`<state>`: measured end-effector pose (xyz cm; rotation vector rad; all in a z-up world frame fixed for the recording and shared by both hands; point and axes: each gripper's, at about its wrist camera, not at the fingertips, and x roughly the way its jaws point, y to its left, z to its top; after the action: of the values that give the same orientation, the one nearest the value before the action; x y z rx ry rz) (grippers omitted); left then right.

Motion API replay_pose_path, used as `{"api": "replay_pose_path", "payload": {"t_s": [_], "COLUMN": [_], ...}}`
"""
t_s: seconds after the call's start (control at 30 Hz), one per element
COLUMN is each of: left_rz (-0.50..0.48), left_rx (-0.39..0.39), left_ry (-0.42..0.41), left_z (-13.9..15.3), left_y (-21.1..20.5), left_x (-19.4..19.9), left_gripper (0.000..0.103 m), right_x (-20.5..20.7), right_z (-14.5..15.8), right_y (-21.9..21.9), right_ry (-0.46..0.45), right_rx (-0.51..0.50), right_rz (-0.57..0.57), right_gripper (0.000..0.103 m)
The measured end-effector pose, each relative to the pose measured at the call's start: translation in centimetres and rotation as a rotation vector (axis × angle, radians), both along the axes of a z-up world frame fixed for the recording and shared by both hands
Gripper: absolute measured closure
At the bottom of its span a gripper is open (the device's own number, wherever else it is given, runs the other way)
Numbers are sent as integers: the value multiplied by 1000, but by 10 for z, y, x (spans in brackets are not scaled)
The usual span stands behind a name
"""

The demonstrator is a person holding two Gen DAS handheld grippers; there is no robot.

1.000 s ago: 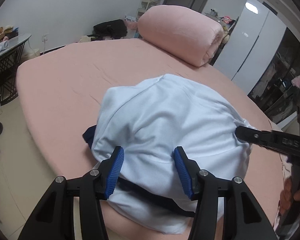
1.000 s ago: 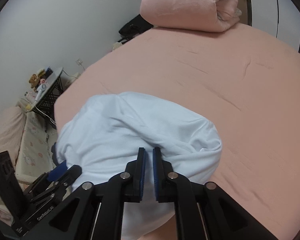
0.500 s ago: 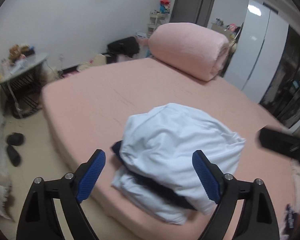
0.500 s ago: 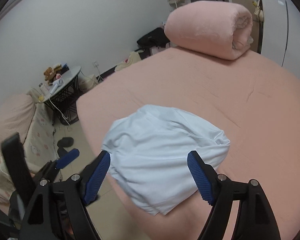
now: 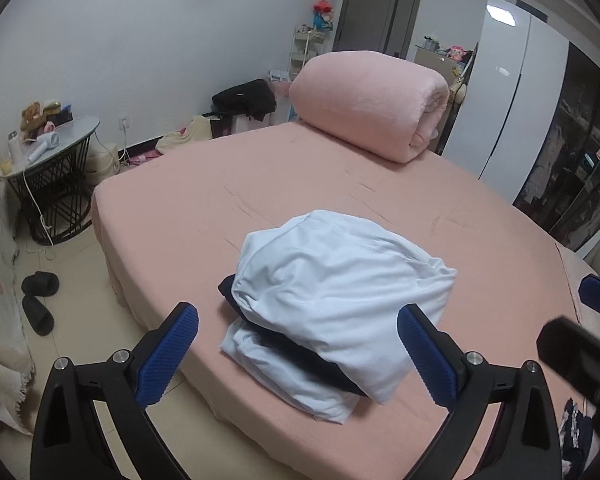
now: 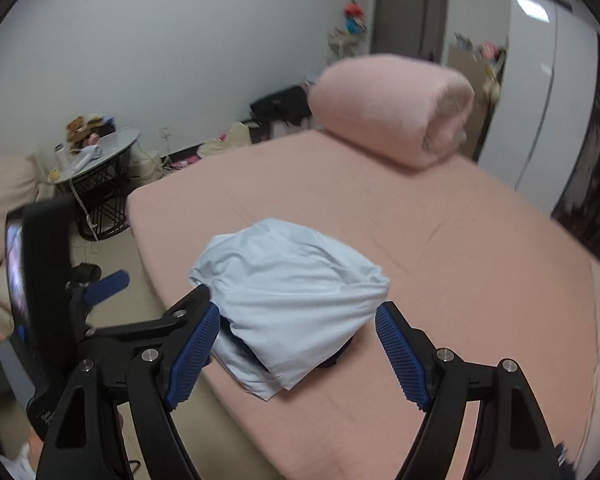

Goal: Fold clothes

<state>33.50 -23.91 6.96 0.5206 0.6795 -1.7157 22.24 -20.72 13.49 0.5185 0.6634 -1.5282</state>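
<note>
Left wrist view: white garment (image 5: 340, 292) lies bundled at near edge of bed (image 5: 300, 184), dark garment (image 5: 300, 354) sandwiched under its top layer. Left gripper (image 5: 298, 354) jaws wide, have just been opening, nothing between pads. Right gripper (image 6: 298, 354) jaws wide too, just opened, cloth below but not pinched. Judgement: fold looks lumpy; next grasp should take outer hem corners, pull taut, lay flat. No containers in play; rolled quilt (image 5: 370, 104) sits far on bed.
</note>
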Motion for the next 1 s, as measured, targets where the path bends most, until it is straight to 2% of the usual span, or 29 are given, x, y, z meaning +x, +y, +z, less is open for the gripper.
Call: {"api": "replay_pose_path", "payload": {"t_s": [0.1, 0.2, 0.47, 0.7, 0.83, 1.0], "left_rz": [-14, -21, -32, -3, -15, 16], "left_rx": [-1, 32, 15, 63, 104, 58], "left_ry": [-11, -41, -42, -83, -46, -56], "left_z": [5, 9, 37, 36, 38, 57], "left_y": [14, 22, 49, 75, 83, 98], "left_x": [-6, -10, -4, 13, 21, 25], "left_gripper": [2, 2, 2, 2, 2, 2], "right_x": [5, 5, 1, -2, -5, -8], "right_z": [7, 9, 15, 23, 20, 18], "right_y": [17, 35, 66, 83, 85, 88], "right_ry": [66, 84, 155, 48, 27, -18], "right_rx": [-13, -22, 11, 20, 36, 63], "right_rz": [-11, -32, -81, -99, -120, -125], "right_gripper": [23, 23, 22, 22, 22, 22]}}
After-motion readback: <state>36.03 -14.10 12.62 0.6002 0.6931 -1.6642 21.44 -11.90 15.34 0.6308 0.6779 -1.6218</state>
